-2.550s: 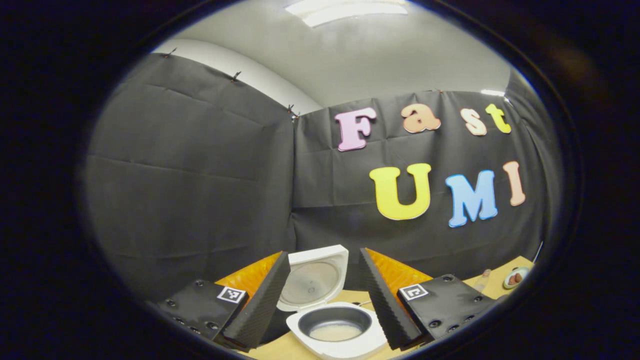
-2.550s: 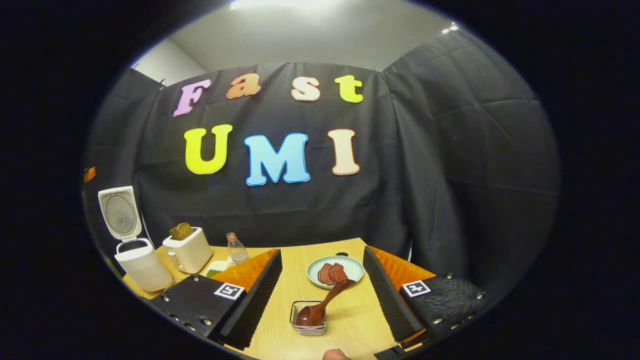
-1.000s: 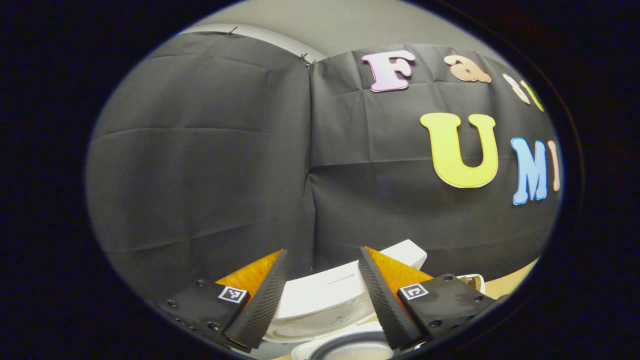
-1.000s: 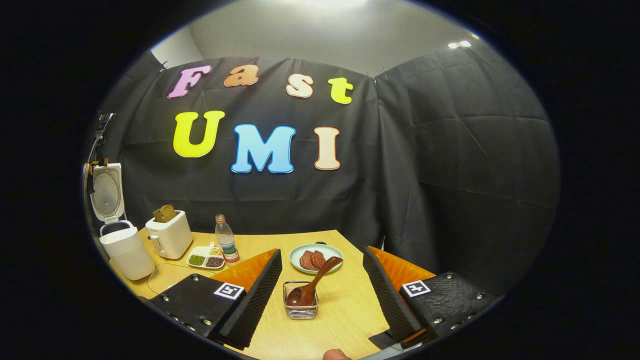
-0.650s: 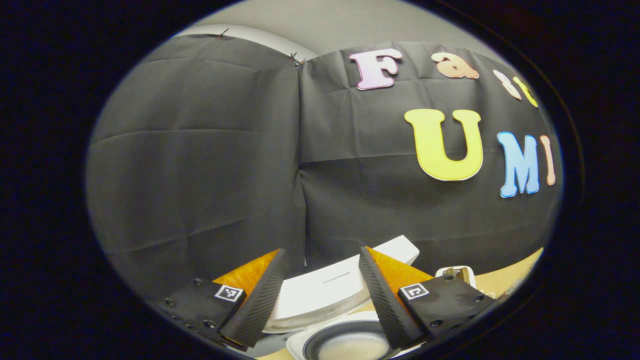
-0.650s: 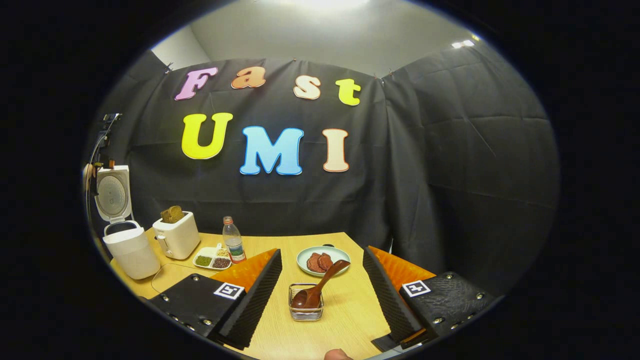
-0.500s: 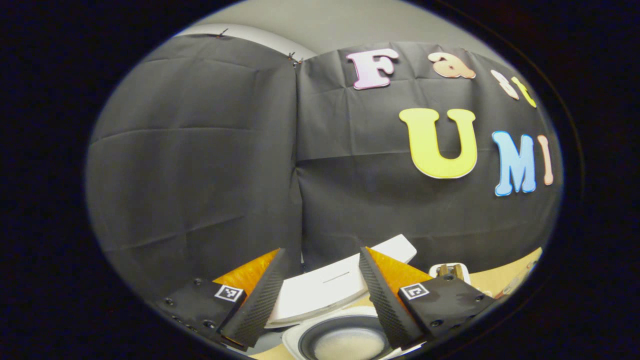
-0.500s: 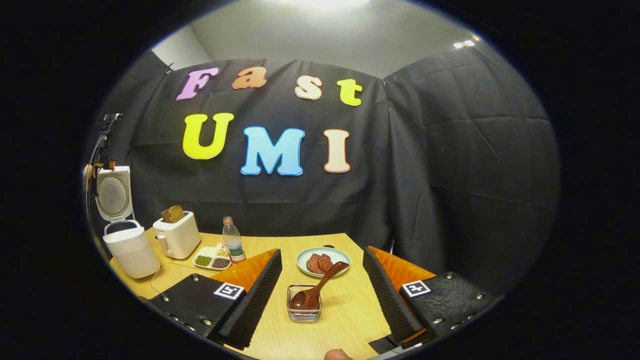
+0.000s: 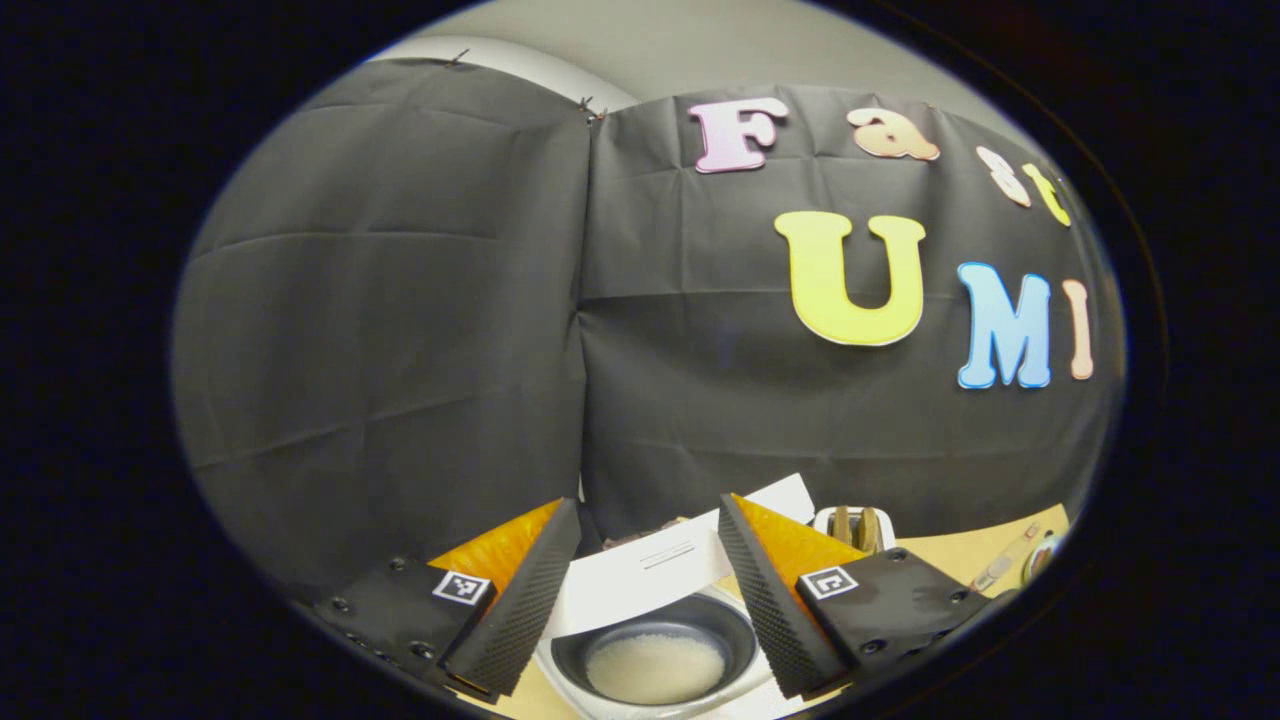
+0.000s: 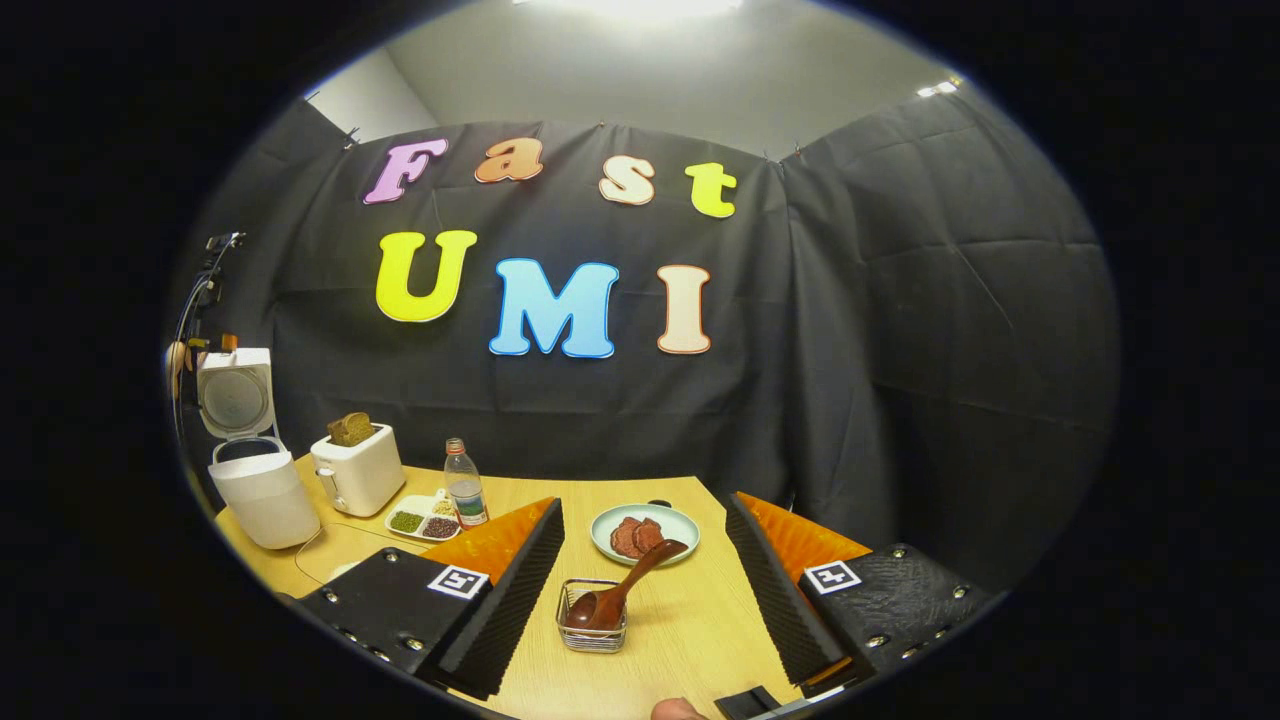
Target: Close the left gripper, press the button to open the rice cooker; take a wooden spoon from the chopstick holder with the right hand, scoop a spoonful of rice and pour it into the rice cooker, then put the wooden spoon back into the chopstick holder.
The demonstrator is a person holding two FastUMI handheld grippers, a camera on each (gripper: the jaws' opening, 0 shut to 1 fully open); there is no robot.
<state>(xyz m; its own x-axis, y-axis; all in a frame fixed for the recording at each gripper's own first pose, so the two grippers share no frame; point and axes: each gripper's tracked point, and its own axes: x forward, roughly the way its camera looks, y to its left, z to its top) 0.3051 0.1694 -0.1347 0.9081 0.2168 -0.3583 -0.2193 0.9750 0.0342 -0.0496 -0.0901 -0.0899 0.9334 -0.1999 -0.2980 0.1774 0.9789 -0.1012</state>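
Brown wooden spoon (image 10: 622,585) in wire chopstick holder (image 10: 591,605), handle leaning up-right, dead ahead between spread fingers of right gripper (image 10: 645,590); left gripper (image 9: 645,590) also released over white rice cooker (image 9: 655,600).

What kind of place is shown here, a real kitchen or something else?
Probably a staged kitchen corner in a recording booth, not a home: black cloth wall hangs behind a wooden table set with an open rice cooker, a toaster and a plate of food.

Bright overhead light — glare, sharp, fisheye-bent edges
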